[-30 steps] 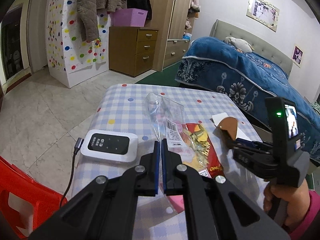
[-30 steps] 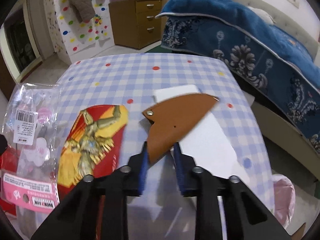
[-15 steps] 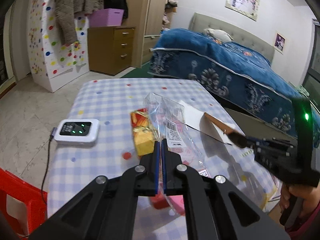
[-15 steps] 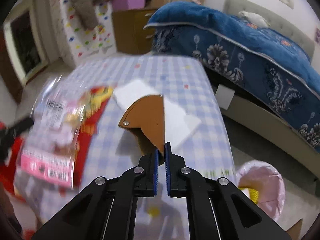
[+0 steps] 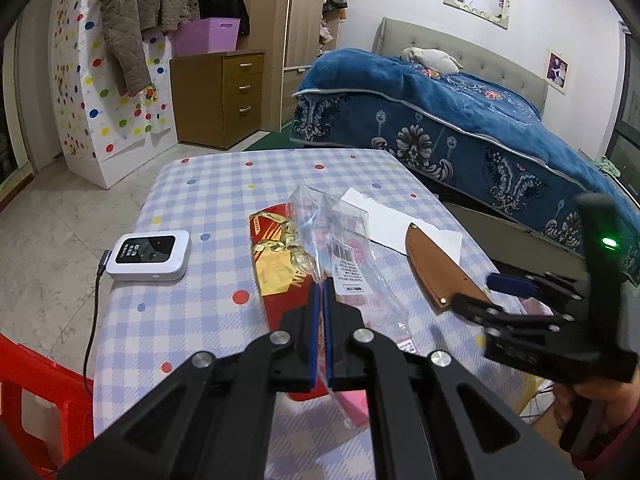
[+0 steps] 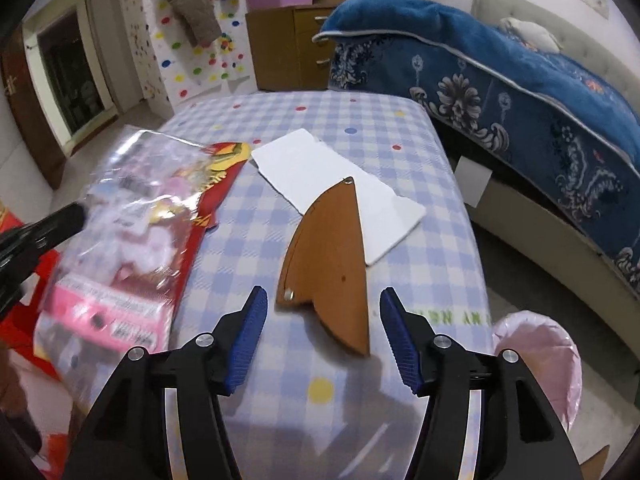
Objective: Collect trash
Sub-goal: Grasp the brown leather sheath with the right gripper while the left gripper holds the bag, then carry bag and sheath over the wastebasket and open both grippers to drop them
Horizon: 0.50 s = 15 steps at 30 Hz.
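While the left gripper (image 5: 323,292) pinches the clear plastic bag (image 5: 340,248), the right gripper (image 6: 320,320) is opening, the brown, seemingly leather sheath (image 6: 332,268) loose between its jaws.

Left gripper (image 5: 321,292) points forward and down, blue pads pressed together, pinching a clear plastic bag (image 5: 340,240). Right gripper (image 6: 320,308) sits at its three o'clock, tilted steeply down, jaws opening, the pads clear of a brown piece (image 6: 332,264) lying between them. A hand (image 5: 592,412) grips its handle.
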Available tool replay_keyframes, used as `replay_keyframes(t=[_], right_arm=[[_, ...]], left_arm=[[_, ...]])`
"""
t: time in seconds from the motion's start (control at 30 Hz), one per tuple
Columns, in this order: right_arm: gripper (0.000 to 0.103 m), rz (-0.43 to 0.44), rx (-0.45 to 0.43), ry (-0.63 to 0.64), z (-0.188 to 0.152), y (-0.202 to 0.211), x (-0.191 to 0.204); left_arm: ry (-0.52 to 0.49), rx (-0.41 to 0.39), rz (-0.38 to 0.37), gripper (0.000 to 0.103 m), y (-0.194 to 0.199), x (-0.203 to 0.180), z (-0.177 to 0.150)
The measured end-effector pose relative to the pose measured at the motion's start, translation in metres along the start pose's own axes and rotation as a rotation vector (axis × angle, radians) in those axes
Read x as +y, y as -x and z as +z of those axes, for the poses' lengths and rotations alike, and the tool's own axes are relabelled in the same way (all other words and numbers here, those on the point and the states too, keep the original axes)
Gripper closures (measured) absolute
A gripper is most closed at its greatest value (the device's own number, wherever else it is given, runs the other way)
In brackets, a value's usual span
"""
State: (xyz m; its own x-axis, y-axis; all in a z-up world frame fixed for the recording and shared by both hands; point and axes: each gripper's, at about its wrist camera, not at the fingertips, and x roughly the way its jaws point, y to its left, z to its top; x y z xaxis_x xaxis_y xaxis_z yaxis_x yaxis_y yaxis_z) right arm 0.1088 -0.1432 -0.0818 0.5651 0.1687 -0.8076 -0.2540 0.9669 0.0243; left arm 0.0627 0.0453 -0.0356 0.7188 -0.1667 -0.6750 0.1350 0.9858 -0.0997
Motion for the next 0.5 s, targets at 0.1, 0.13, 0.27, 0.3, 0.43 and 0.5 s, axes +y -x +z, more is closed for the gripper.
replay_keyframes(t=[0.1, 0.13, 0.27, 0.3, 0.43, 0.5], right_arm=[[0.034, -0.017, 0.039, 0.011, 0.005, -0.019, 0.004], [0.033, -0.019, 0.051, 0.014, 0.007, -0.024, 0.005], [0.034, -0.028, 0.061, 0.015, 0.010, -0.032, 0.004], [0.039, -0.027, 0.062, 0.017, 0.011, -0.032, 0.004], [0.050, -0.011, 0.046, 0.014, 0.011, -0.022, 0.001], [0.050, 0.013, 0.022, -0.004, 0.007, -0.010, -0.002]], left_arm=[[0.000, 0.002, 0.008, 0.103, 0.002, 0.002, -0.001], [0.001, 0.003, 0.010, 0.103, 0.002, 0.002, -0.001], [0.005, 0.007, 0.008, 0.103, 0.001, 0.003, -0.001], [0.005, 0.008, 0.006, 0.103, 0.001, 0.003, -0.001], [0.001, 0.010, -0.005, 0.103, 0.001, -0.001, -0.001], [-0.007, 0.007, -0.008, 0.103, 0.003, -0.004, -0.001]])
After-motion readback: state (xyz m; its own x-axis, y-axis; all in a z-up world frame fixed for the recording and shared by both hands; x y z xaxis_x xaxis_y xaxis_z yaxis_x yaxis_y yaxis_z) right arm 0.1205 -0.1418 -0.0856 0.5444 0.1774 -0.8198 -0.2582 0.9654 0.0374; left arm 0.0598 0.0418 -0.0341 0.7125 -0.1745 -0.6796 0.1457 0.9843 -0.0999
